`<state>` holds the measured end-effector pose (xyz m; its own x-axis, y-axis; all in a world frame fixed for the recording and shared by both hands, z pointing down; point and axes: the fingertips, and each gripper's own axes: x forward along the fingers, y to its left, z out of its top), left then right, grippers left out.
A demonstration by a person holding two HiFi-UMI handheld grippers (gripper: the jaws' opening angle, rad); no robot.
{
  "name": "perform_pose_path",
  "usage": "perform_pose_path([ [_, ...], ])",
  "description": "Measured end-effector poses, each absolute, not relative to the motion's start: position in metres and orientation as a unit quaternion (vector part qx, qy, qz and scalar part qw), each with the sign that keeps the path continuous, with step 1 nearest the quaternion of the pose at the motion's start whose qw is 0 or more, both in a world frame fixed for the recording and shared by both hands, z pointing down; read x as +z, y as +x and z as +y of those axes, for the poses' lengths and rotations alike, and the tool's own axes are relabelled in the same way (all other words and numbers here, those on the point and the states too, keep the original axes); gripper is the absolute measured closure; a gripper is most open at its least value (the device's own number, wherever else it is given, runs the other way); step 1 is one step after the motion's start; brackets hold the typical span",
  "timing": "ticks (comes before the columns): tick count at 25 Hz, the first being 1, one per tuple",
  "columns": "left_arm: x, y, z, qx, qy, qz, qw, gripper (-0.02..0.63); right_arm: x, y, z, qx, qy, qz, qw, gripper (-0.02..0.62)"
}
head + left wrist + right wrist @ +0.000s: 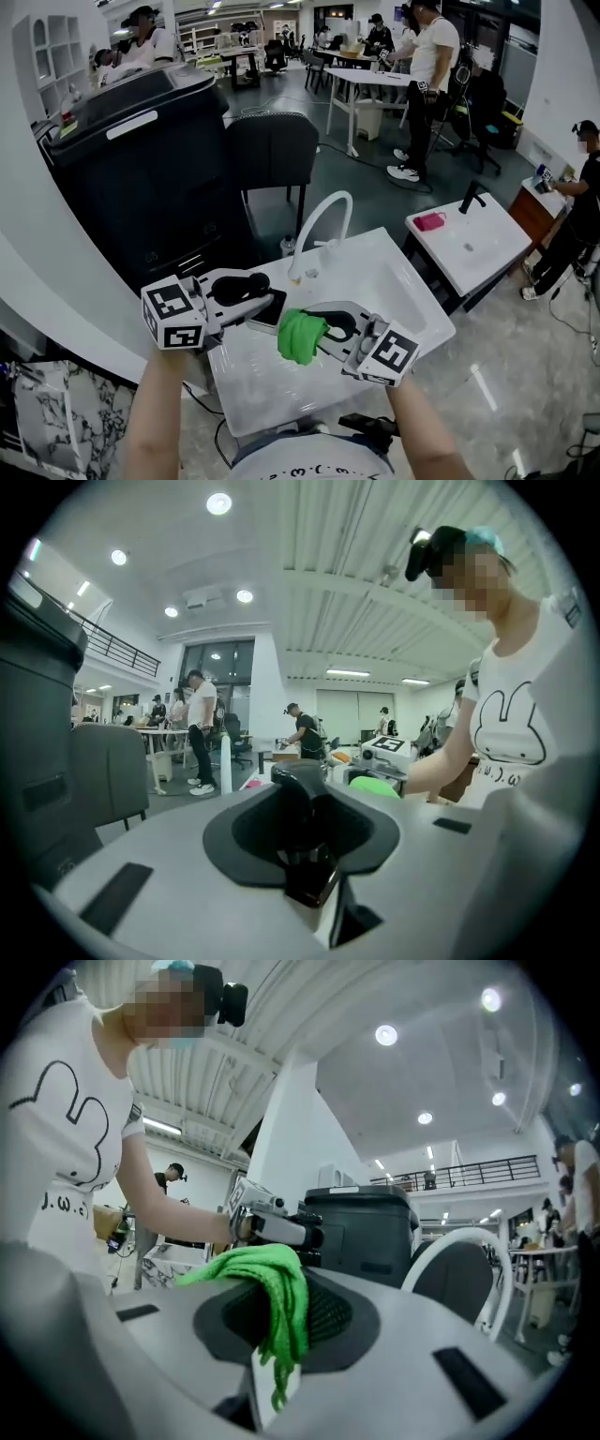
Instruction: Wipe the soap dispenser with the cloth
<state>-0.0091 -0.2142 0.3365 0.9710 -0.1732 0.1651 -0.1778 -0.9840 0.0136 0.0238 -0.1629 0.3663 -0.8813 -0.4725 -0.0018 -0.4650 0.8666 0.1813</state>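
While both tongs hover over the near part of the white tabletop, the left tongs are clamped on the soap dispenser. It shows as a small, dark, glossy body, almost black, with a rounded top in the left gripper view and a squarer, shiny lower end deep between the jaws. It sits raised off the tabletop, left of centre. The right tongs are closed on the cloth, a bright green, nubbly rag bunched into a lump. One fold drapes over the jaw and a ragged tail hangs down between the pads. The cloth sits just right of the dispenser and very near it, but I cannot tell whether the two touch. Each gripper points inward toward the other, its marker cube on the outer side. Farther back, a white arched faucet rises from the tabletop, with a large black bin at far left and a dark chair beside it.
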Motion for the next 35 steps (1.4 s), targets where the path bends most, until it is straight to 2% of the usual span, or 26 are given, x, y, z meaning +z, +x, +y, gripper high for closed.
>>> perform_pose_path([
  [6,0.33,-0.008,-0.215,0.04,0.995,-0.085,0.041,0.497,0.384,0.01,-0.171,-0.08,0.251,-0.965,0.016,0.532],
  [10,0.32,-0.014,-0.211,0.012,0.996,-0.075,0.05,0.497,0.409,0.009,-0.169,-0.072,0.251,-0.964,0.046,0.532],
  [15,0.323,-0.013,-0.211,0.028,0.996,-0.075,0.039,0.497,0.426,0.012,-0.168,-0.055,0.264,-0.961,0.061,0.532],
  [24,0.334,-0.007,-0.211,0.038,0.996,-0.068,0.03,0.497,0.386,0.045,-0.188,-0.05,0.322,-0.945,0.002,0.532],
  [28,0.34,-0.001,-0.201,0.054,0.997,-0.047,0.014,0.497,0.383,0.039,-0.193,-0.029,0.308,-0.951,-0.015,0.532],
  [35,0.341,0.003,-0.187,0.057,0.998,-0.012,0.0,0.497,0.423,0.037,-0.19,0.006,0.292,-0.956,0.027,0.532],
])
